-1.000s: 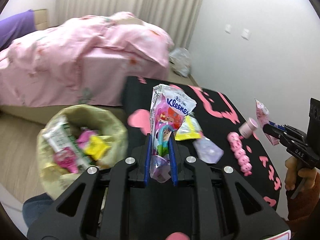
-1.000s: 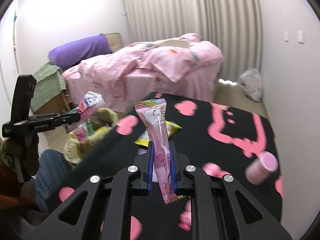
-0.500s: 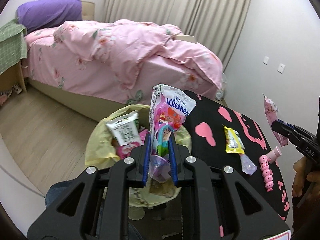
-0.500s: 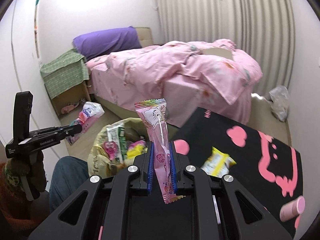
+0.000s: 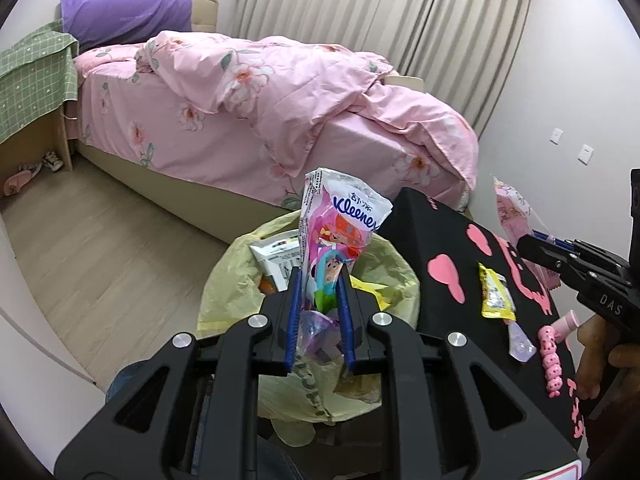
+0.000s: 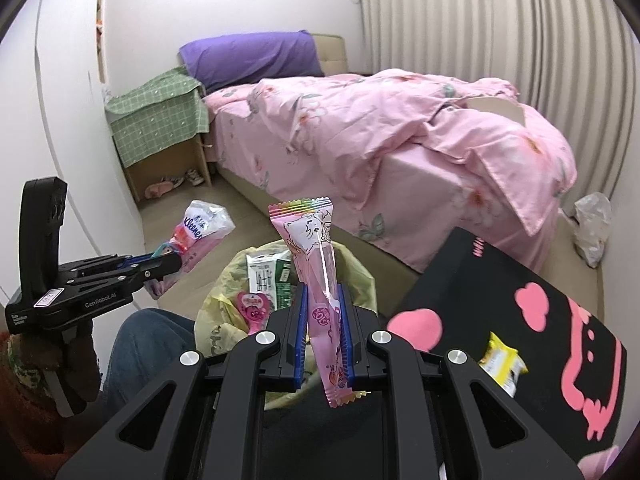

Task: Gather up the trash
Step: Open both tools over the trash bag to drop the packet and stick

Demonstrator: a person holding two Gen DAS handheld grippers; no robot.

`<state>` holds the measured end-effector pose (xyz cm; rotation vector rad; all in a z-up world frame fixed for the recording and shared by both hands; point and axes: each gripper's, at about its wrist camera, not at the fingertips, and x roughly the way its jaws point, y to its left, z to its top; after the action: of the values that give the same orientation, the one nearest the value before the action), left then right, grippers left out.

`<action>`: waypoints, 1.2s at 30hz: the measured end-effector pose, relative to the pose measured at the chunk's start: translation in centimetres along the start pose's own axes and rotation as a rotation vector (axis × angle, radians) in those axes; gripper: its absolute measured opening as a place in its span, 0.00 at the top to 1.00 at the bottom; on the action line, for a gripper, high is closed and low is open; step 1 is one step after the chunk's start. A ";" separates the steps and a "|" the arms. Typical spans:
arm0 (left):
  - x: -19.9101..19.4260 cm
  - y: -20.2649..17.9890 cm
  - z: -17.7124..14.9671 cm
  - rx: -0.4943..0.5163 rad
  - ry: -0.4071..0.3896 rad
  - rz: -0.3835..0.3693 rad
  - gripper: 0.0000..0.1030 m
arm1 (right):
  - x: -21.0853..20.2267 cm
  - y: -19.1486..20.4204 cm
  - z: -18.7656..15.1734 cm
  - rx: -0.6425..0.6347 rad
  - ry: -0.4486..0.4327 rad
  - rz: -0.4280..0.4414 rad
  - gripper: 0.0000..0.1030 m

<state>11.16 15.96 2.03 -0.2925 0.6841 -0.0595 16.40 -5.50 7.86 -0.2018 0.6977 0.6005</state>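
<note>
From the left wrist camera, the left gripper (image 5: pixel 319 312) has its blue pads clamped on a Kleenex tissue packet (image 5: pixel 340 240), which stands up between them, with a crumpled purple wrapper caught lower in the same grip. Directly beyond the fingertips sits an open yellow-lined trash bag (image 5: pixel 240 280), already holding cartons and wrappers; the packet is held over its mouth, apparently so it can drop straight in. To the right is a black table with pink shapes (image 5: pixel 436 236), where a yellow sachet (image 5: pixel 496 296) and a pink bead-like toy (image 5: pixel 551 356) lie uncollected. The right gripper (image 5: pixel 532 242) enters from the right edge, gripping a pink wrapper.

From the right wrist camera, the right gripper (image 6: pixel 323 324) is closed on a long pink candy wrapper (image 6: pixel 318 276), held upright by its middle. The trash bag (image 6: pixel 224 304) lies just beyond, so this piece also seems ready for release. The left gripper (image 6: pixel 168 260) appears at the left with its tissue packet (image 6: pixel 200 228), beside a denim-clad knee (image 6: pixel 148 344).
</note>
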 end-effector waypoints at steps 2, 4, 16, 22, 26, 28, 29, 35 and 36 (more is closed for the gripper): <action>0.7 0.2 0.0 -0.008 0.009 0.013 0.85 | 1.4 0.3 0.3 -0.010 0.017 0.016 0.85; 1.4 0.4 -0.1 -0.015 0.023 0.013 0.85 | 2.6 0.3 0.5 -0.011 0.029 0.041 0.85; 7.7 0.4 -0.6 -0.054 0.119 -0.040 0.85 | 10.1 -1.6 0.0 0.010 0.093 0.124 0.85; 10.3 0.1 -1.1 -0.068 0.162 -0.076 0.85 | 12.2 -3.6 -0.5 0.044 0.121 0.167 0.85; 11.6 -0.2 -1.1 -0.072 0.181 -0.093 0.85 | 13.4 -4.7 -0.7 0.056 0.140 0.189 0.85; 12.0 -0.3 -0.9 -0.071 0.184 -0.100 0.85 | 13.7 -4.9 -0.6 0.054 0.137 0.199 0.85; 12.1 -0.3 -0.8 -0.071 0.185 -0.106 0.84 | 13.8 -5.1 -0.6 0.056 0.134 0.205 0.85; 11.1 0.4 0.0 -0.108 0.129 -0.162 0.43 | 15.3 -5.7 -0.1 0.090 0.134 0.263 0.57; 10.7 0.7 0.2 -0.113 0.114 -0.131 0.43 | 15.4 -5.7 0.0 0.096 0.135 0.269 0.53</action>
<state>19.55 15.12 -4.63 -0.4448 0.7824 -0.1638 29.05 -3.20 -2.36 -0.0588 0.8906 0.8133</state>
